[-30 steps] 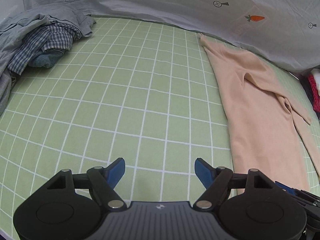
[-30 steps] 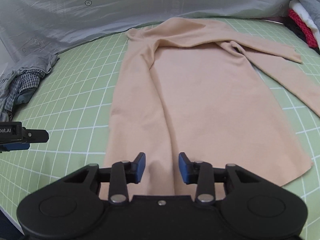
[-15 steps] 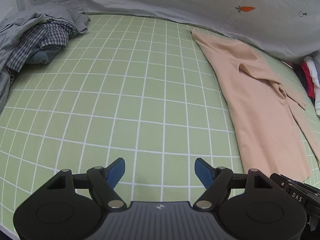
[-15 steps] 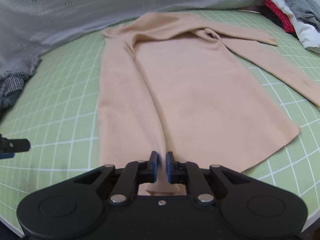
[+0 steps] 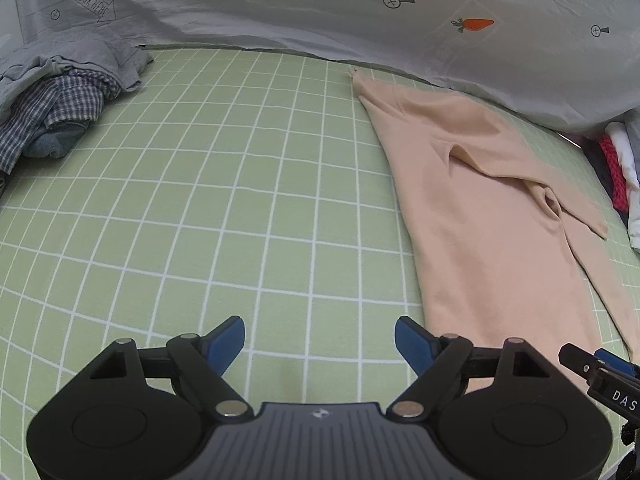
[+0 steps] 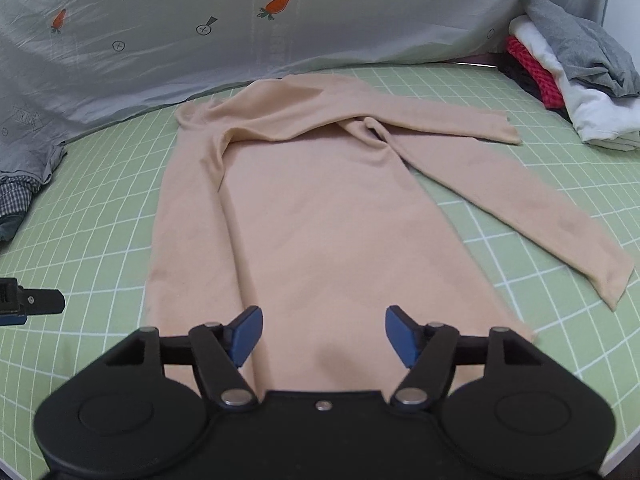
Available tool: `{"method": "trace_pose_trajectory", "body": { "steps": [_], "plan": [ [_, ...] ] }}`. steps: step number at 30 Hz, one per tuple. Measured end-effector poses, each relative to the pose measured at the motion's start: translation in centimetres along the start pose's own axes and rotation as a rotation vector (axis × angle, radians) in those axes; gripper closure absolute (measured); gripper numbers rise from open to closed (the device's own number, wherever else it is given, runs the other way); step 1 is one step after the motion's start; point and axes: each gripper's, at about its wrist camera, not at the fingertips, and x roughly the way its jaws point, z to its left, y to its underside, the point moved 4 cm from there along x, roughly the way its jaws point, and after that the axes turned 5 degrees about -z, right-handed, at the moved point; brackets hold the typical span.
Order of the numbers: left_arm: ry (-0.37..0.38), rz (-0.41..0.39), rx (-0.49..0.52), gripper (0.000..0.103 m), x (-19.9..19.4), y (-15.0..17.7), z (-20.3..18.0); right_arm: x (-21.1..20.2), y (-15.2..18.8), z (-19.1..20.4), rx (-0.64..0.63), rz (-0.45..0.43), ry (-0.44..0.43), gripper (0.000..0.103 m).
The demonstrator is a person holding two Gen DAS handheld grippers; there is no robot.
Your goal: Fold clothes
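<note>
A peach long-sleeved top (image 6: 320, 216) lies flat on the green gridded mat (image 6: 92, 216), hem toward me, its left side folded inward and one sleeve (image 6: 532, 208) stretched out to the right. It also shows in the left wrist view (image 5: 492, 216) on the right. My right gripper (image 6: 324, 334) is open and empty just above the hem. My left gripper (image 5: 320, 342) is open and empty over bare mat (image 5: 224, 208), left of the top.
A heap of grey and plaid clothes (image 5: 60, 92) lies at the far left. A stack of red, white and grey clothes (image 6: 568, 68) sits at the far right. A grey printed sheet (image 6: 240, 28) rises behind the mat.
My right gripper was shut at the hem half a second ago and is now open and raised. The left gripper has stayed open and shifted slightly.
</note>
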Motion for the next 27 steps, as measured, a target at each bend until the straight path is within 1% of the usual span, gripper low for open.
{"method": "trace_pose_trajectory", "body": {
  "steps": [6,12,17,22,25,26,27],
  "plan": [
    [-0.016,-0.003,0.015,0.020,2.2,-2.1,-3.6,2.0,-2.8,-4.6,0.043,-0.027,0.023,0.034],
    [-0.043,0.004,0.025,0.019,5.4,-4.7,-6.2,5.2,-6.4,-10.2,0.134,-0.056,0.085,0.033],
    [-0.082,0.028,0.038,0.019,8.4,-7.0,-6.9,9.3,-10.3,-15.3,0.235,-0.080,0.158,0.031],
    [-0.137,0.041,0.047,0.019,10.6,-9.0,-6.8,14.0,-13.8,-20.3,0.278,-0.076,0.225,0.032],
    [-0.155,0.050,0.035,0.018,11.5,-9.7,-6.7,16.6,-15.3,-22.3,0.273,-0.066,0.255,0.038],
    [-0.157,0.051,0.024,0.018,11.7,-9.9,-6.6,17.2,-15.6,-22.5,0.270,-0.063,0.247,0.045],
    [-0.159,0.052,0.014,0.018,11.8,-10.0,-6.6,17.8,-15.9,-22.8,0.266,-0.060,0.239,0.048]
  ]
}}
